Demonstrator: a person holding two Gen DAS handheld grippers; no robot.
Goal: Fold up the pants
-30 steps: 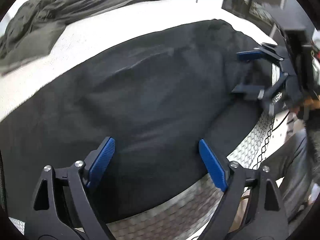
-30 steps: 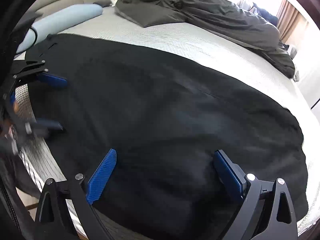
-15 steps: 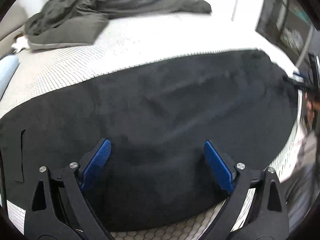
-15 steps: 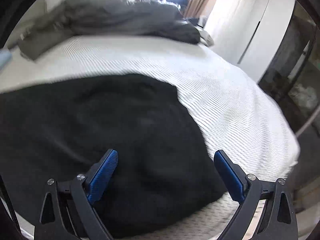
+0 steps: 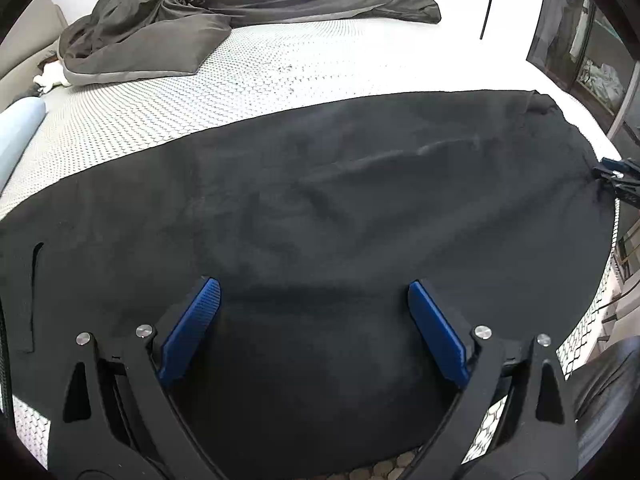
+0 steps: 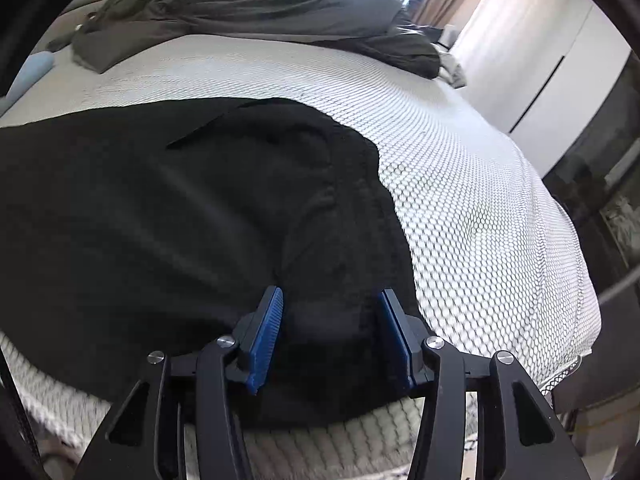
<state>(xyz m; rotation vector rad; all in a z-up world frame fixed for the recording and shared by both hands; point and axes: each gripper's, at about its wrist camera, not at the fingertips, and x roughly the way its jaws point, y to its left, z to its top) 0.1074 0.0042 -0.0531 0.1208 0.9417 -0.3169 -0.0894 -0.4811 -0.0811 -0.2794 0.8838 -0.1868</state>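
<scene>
Nearest the right wrist camera, the right gripper sits low over the near corner of the black pants. Its jaws have just been closing and now stand about half open, with a raised bunch of cloth between the blue pads; whether the pads already press on it cannot be told. In the left wrist view, the left gripper hangs over the near edge of the same pants with its jaws spread wide and nothing held; the cloth lies flat below them. The pants are spread across the near part of the white bed cover, one end near the right gripper, the other running off toward the left, where a slit like a pocket shows. Farther back lies a crumpled dark grey blanket, well apart from the pants, and a pale blue pillow at the far left. The likely trouble: the right pads may catch only the top layer of the bunch, so the lower layer would stay behind and the fold would come out skewed. They could also pinch the bed cover along with the pants, since the corner lies close to the bed's edge. With the left side not gripped, a pull from the right alone would drag the cloth.
</scene>
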